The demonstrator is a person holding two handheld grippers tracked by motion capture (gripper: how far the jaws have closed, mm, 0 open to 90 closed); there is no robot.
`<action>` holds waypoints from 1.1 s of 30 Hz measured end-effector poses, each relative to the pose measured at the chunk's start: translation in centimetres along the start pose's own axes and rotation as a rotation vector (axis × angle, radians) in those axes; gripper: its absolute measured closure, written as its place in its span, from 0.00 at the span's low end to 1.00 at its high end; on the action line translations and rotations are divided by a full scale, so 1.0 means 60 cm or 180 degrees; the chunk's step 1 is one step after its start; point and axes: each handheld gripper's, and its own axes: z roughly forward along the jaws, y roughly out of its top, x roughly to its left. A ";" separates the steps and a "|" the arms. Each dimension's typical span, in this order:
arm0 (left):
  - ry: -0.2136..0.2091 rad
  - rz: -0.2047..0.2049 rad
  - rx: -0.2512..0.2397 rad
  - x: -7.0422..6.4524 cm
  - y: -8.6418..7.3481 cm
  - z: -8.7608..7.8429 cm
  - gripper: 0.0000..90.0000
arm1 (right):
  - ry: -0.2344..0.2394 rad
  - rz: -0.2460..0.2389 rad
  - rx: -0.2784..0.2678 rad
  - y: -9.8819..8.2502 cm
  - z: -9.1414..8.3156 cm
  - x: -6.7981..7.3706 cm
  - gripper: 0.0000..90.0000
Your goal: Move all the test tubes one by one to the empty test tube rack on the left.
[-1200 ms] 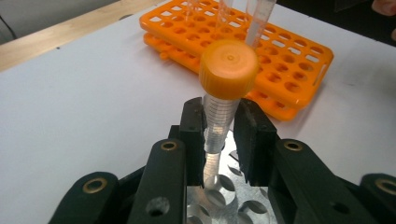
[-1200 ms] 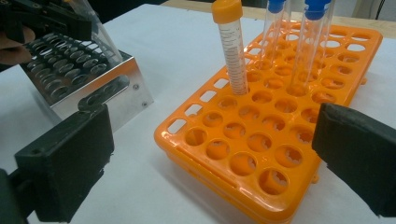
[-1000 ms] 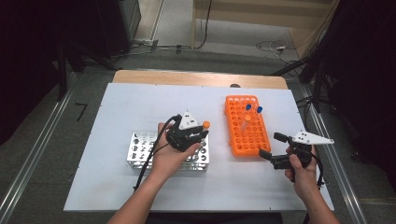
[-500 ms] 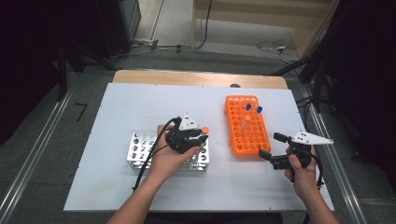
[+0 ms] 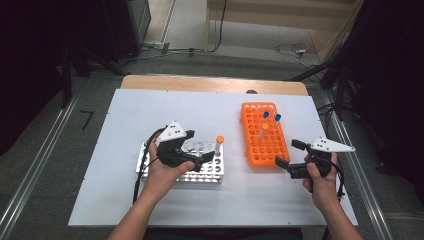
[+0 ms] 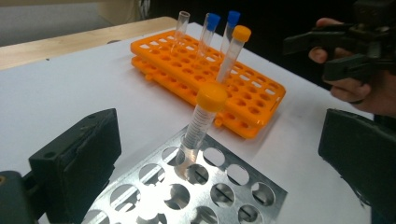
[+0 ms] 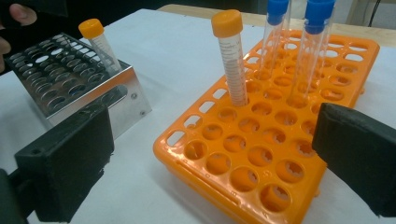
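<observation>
At the right end of the metal rack (image 5: 150,167) stands the orange-capped tube (image 6: 201,125), light, slick, brittle; grip below the cap. Left gripper (image 5: 200,159) has just been opening, empty, wide; right gripper (image 5: 287,156) gapes empty.

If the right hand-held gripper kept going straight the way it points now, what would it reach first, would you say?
Probably the orange rack: the open right hand-held gripper points at its near rows of empty holes, with the orange-capped tube standing beyond them.

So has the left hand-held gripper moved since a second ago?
Yes. The left hand-held gripper has drawn back leftward along the metal rack, away from the orange-capped tube now standing there; its jaws have just opened, nothing between them.
</observation>
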 end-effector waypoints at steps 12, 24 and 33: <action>0.0035 -0.0047 -0.0171 0.017 -0.012 -0.027 0.00 | -0.0048 0.0098 0.0086 0.026 0.057 -0.006 0.17; 0.0063 -0.0054 -0.0136 0.018 -0.017 -0.023 0.00 | -0.0269 0.0196 0.0323 0.027 0.115 -0.006 0.56; 0.0044 -0.0038 -0.0115 0.015 -0.018 -0.018 0.00 | -0.0492 0.0229 0.0522 0.028 0.145 -0.006 0.64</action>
